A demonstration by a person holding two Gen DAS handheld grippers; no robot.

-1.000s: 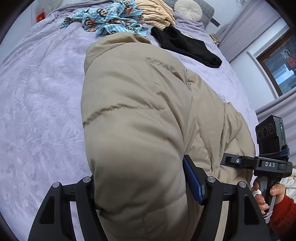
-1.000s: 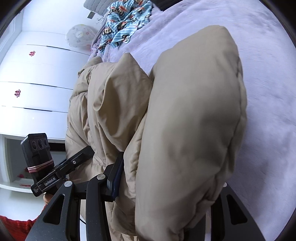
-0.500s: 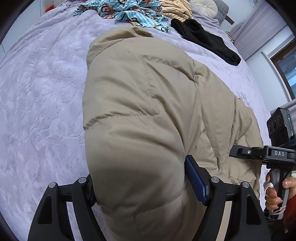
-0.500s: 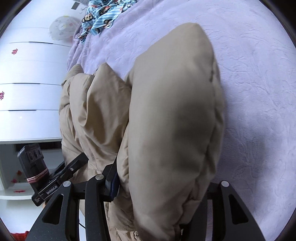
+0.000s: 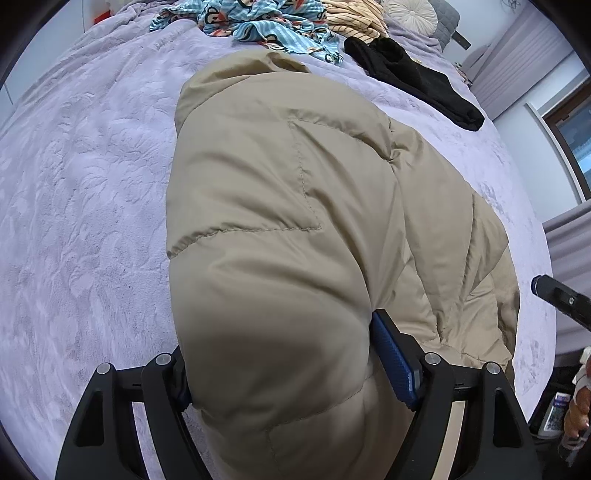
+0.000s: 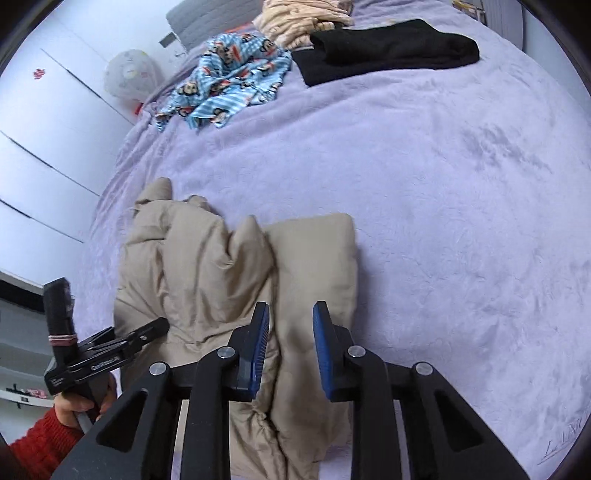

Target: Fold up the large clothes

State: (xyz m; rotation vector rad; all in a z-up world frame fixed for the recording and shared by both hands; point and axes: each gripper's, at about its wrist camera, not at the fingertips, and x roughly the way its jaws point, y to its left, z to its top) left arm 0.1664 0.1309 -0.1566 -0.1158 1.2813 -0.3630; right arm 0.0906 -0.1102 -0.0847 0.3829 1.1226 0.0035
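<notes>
A beige puffer jacket (image 5: 295, 229) lies bunched on the lilac bed cover (image 5: 81, 192). My left gripper (image 5: 280, 373) is shut on a thick padded fold of the jacket, which bulges up between its blue pads (image 5: 393, 354) and fills the view. In the right wrist view the jacket (image 6: 221, 266) lies crumpled on the bed (image 6: 443, 184). My right gripper (image 6: 289, 343) is open and empty, held above a flat beige sleeve end (image 6: 314, 251). The left gripper's body (image 6: 92, 354) shows at lower left.
A blue monkey-print garment (image 6: 229, 85), a black garment (image 6: 384, 51) and a striped beige garment (image 6: 295, 18) lie at the far end of the bed. White wardrobe doors (image 6: 44, 140) stand on the left. A curtain and window (image 5: 546, 92) are at right.
My right gripper has let go of the jacket's fold, opened and pulled back above it. The left gripper keeps its hold and has shifted slightly.
</notes>
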